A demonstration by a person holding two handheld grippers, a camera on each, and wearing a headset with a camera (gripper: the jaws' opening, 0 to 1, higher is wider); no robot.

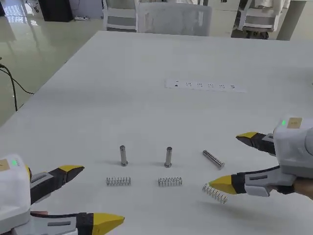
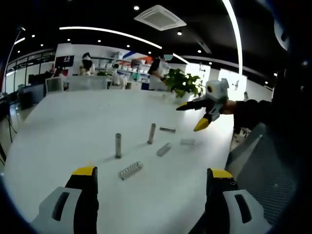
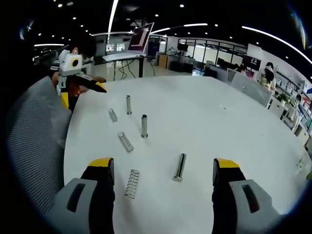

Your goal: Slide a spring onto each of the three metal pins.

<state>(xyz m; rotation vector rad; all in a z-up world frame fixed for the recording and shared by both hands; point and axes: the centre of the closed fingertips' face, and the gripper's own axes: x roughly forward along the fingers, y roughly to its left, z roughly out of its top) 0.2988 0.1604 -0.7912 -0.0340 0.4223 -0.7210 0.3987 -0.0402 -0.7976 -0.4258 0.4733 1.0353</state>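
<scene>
**Light springs, smooth pins: both grippers open and empty**

Three pins sit in a row on the white table (image 1: 146, 63). The left pin (image 1: 123, 155) and the middle pin (image 1: 168, 157) stand upright on their wider ends. The right pin (image 1: 213, 159) lies on its side. Just in front of each lies a coil: the left spring (image 1: 118, 181), the middle spring (image 1: 170, 181) and the right spring (image 1: 215, 193). None is on a pin yet.

The left gripper (image 1: 98, 196) hovers near the table's front edge, jaws wide apart, holding nothing. The right gripper (image 1: 223, 162) is also spread wide and empty, with one yellow tip just beside the right spring. In the right gripper view, that spring and the lying pin fall between the jaws.

The springs look like thin wire, so they are likely very light, soft, and quick to roll or flick away if pinched hard. A gentle hold across the coils near one end seems best, leaving the other end's bore open for the pin. The pins appear stiff, smooth and slippery. The upright ones could topple at a nudge, so steadying the shank low down looks wise. The lying pin probably needs a hold near its head, with the plain end left free.
</scene>
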